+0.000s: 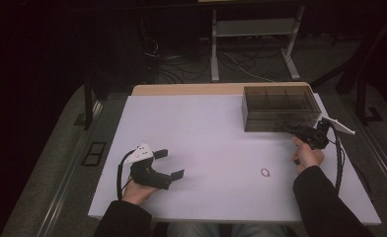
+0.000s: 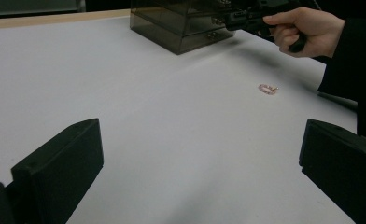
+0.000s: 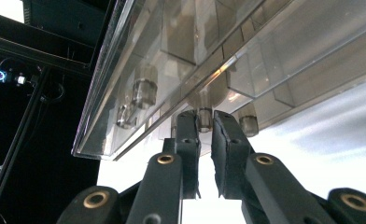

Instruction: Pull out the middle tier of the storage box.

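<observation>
The right gripper (image 3: 204, 126) is pinching a drawer knob (image 3: 204, 119) on the smoky acrylic drawer box (image 1: 278, 108) at the table's (image 1: 206, 128) far right, apparently to pull it open, while the left gripper (image 1: 172, 164) is resting wide open, holding nothing.

One white tabletop (image 1: 206, 148) carries one smoky clear drawer box (image 1: 279, 108) and one small pink ring (image 1: 265, 172), which lies near that box on the person's side. Two tongs are in use: the left tongs (image 1: 171, 164) well apart from the box, the right tongs (image 1: 291, 129) at its front. Four round drawer knobs (image 3: 204, 119) show on the box front.
</observation>
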Action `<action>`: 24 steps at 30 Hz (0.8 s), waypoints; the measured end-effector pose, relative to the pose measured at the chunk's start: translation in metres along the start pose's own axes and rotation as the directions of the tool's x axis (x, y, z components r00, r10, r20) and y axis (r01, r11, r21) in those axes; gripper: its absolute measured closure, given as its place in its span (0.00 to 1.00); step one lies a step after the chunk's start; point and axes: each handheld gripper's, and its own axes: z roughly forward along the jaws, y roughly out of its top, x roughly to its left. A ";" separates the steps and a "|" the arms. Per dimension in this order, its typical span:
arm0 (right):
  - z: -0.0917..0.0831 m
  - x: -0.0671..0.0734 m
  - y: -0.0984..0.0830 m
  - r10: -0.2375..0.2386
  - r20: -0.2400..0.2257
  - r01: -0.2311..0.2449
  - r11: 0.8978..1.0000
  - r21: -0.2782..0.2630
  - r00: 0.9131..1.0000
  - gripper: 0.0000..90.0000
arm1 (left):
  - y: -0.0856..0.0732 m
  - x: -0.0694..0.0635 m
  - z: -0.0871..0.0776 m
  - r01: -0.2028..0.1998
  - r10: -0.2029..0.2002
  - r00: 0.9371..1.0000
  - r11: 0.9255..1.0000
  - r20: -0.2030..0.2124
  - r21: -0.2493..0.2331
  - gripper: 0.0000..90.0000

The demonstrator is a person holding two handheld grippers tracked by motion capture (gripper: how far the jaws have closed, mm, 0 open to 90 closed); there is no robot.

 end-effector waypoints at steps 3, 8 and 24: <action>-0.002 0.000 -0.001 -0.004 0.003 0.004 1.000 0.003 1.000 0.89 | 0.000 0.000 0.000 0.000 0.000 1.000 1.000 -0.002 0.000 0.00; -0.005 0.000 -0.004 -0.002 0.002 0.002 1.000 0.002 1.000 0.89 | 0.000 0.000 0.000 -0.002 0.002 1.000 1.000 -0.004 0.000 0.00; -0.018 -0.002 -0.016 -0.010 0.000 0.010 1.000 0.001 1.000 0.89 | 0.000 0.000 -0.001 -0.001 0.001 1.000 1.000 -0.007 -0.001 0.00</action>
